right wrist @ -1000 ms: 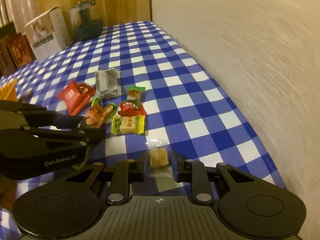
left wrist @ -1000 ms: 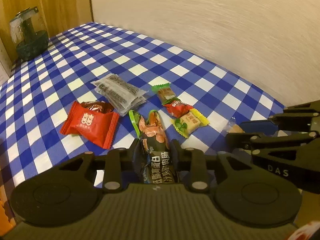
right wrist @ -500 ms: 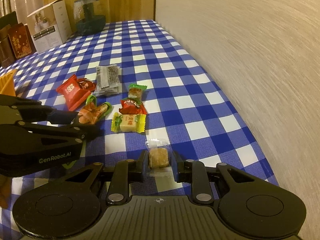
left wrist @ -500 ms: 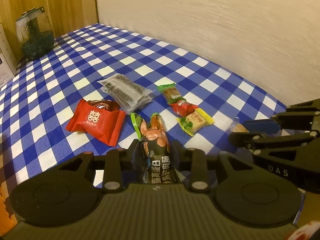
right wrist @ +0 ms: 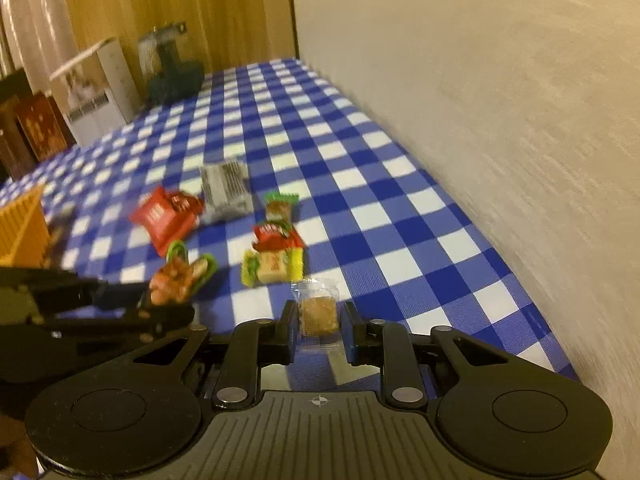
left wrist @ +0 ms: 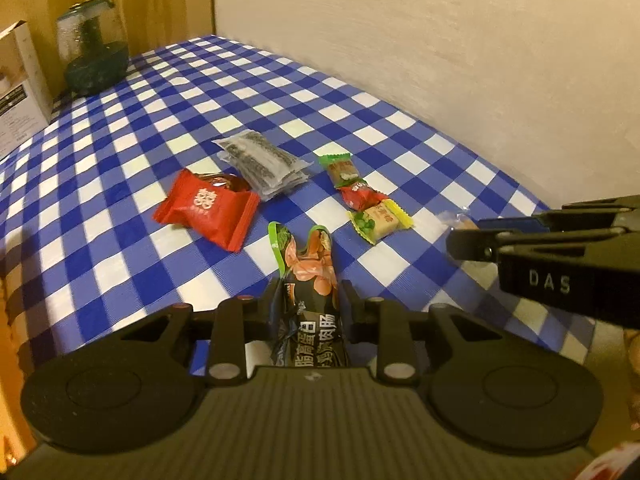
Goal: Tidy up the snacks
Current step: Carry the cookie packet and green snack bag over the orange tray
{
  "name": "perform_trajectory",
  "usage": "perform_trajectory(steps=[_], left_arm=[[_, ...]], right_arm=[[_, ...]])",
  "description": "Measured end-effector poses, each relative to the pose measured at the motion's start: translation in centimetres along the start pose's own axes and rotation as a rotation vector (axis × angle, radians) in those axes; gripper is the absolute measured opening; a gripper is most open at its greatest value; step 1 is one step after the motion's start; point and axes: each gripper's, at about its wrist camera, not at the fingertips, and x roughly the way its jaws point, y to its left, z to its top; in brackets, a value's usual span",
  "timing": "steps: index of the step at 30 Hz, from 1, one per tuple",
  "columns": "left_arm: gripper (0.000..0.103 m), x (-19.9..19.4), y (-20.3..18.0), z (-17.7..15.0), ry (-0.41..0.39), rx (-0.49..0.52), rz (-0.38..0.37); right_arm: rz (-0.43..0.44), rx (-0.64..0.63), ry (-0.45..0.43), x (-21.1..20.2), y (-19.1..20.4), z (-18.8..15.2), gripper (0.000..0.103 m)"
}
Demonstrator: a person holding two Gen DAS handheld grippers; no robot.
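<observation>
Both grippers are loaded, the left gripper [left wrist: 308,304] clamping the sausage pack [left wrist: 310,292], the right gripper [right wrist: 319,330] pinching the clear-wrapped sweet [right wrist: 318,314]; next, probably carrying them to the orange basket [right wrist: 22,228] at nine o'clock.

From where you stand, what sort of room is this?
Probably a home dining corner, though little shows: a table under a blue checked cloth against a plain wall, wrapped snacks such as a red packet, and boxes at the far end.
</observation>
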Motion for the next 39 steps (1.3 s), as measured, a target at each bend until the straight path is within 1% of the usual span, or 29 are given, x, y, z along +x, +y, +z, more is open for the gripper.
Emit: perform_trajectory(steps=[9,13,18,26,28,39], left_arm=[[0.026,-5.9,1.4,-1.4,-0.033,-0.075,0.021],[0.026,-9.2,2.4,-2.2,-0.054,-0.102,0.058],[0.026,-13.4,3.8,-2.8,-0.088,-0.145,0.090],[0.026,-19.2,6.2,-4.0,-0.137,-0.178,0.136],[0.026,-20.4,6.8,-4.5,-0.144,-0.187,0.158],[0.026,-26.4,11.5,-8.0,-0.168,-0.301,0.264]], right_arm=[[0.059,0.035,-0.074,-4.5,2.4,-1.0,0.023],[0.088,0.042,-0.099,-6.3,3.8,-1.0,0.023],[0.121,0.014,-0.130,-8.5,6.0,-0.9,0.023],[0.195,-0.032,-0.144,-11.0,10.8,-0.9,0.023],[0.212,-0.046,-0.146,-11.4,12.0,-1.0,0.023],[0.299,-0.148,-0.125,-13.2,19.2,-1.6,0.023]])
